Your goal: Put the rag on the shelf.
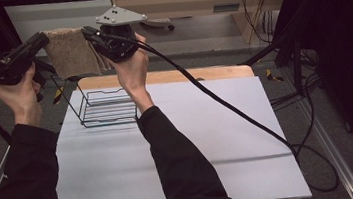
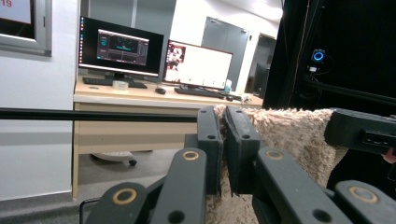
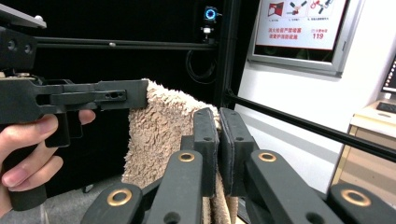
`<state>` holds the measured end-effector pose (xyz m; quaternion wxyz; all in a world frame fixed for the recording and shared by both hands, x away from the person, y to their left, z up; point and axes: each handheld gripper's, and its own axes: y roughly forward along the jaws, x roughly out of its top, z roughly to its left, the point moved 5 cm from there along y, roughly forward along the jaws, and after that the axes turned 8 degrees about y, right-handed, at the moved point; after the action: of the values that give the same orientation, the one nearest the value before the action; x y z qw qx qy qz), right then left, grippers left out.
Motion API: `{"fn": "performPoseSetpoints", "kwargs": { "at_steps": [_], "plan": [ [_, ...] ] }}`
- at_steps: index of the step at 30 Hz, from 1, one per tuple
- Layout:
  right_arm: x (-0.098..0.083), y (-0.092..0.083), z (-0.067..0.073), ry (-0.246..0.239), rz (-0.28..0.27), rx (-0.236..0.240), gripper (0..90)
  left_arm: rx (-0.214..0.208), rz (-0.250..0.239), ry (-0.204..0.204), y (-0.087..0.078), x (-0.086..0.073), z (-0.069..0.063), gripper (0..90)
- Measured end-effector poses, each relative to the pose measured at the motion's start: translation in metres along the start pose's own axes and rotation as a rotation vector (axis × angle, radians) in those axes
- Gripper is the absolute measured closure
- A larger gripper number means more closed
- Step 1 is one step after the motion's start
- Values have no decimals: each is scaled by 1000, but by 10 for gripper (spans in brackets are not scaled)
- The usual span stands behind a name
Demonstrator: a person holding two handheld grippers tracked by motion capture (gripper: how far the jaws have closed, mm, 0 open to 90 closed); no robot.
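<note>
Towel: 1 tan, shaggy towel (image 1: 71, 51) is held up in the air above the far left corner of the counter (image 1: 180, 149), stretched between the 2 hand-held grippers and hanging down from its top edge.
Left hand-held gripper (image 1: 42, 38): its jaws are pressed together on the towel's top corner at the left; in the left gripper view the pile bunches between the pads (image 2: 223, 140).
Right hand-held gripper (image 1: 89, 33): its jaws are clamped on the opposite top corner, with cloth squeezed between them in the right gripper view (image 3: 218, 144).
Handling: the towel looks soft, light and limp, so it will sag and fold wherever it is unsupported; the thick pile should give a firm, non-slip hold.
Where to hold: probably the top corners or the hem, as now, to keep it spread flat.
Wire rack (image 1: 105, 107): 1 black wire rack stands on the counter below the towel, apart from it.
Count: 1 towel, 1 rack, 2 hand-held grippers.
</note>
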<state>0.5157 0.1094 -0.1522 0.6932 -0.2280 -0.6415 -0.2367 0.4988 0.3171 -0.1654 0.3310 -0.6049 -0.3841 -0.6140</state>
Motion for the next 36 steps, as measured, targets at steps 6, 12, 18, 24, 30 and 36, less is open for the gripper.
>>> {"fn": "performPoseSetpoints", "kwargs": {
  "at_steps": [6, 12, 18, 24, 30, 36],
  "plan": [
    [3, 9, -9, 17, 1, -8, 864, 7, 0, -8, 10, 2, 6, 847],
    [3, 20, -17, 30, 7, -15, 864, 16, -1, -36, 19, 0, 14, 847],
    [-1, 27, -25, 40, 19, -22, 864, 30, 24, -22, 29, -4, 19, 847],
    [-6, 31, -29, 40, 41, -33, 864, 22, 42, -31, 36, -13, 23, 846],
    [-13, 36, -31, 38, 60, -39, 864, 32, 62, -31, 39, -20, 27, 847],
    [-18, 41, -36, 46, 75, -42, 864, 32, 69, -36, 42, -25, 31, 847]
  ]
}}
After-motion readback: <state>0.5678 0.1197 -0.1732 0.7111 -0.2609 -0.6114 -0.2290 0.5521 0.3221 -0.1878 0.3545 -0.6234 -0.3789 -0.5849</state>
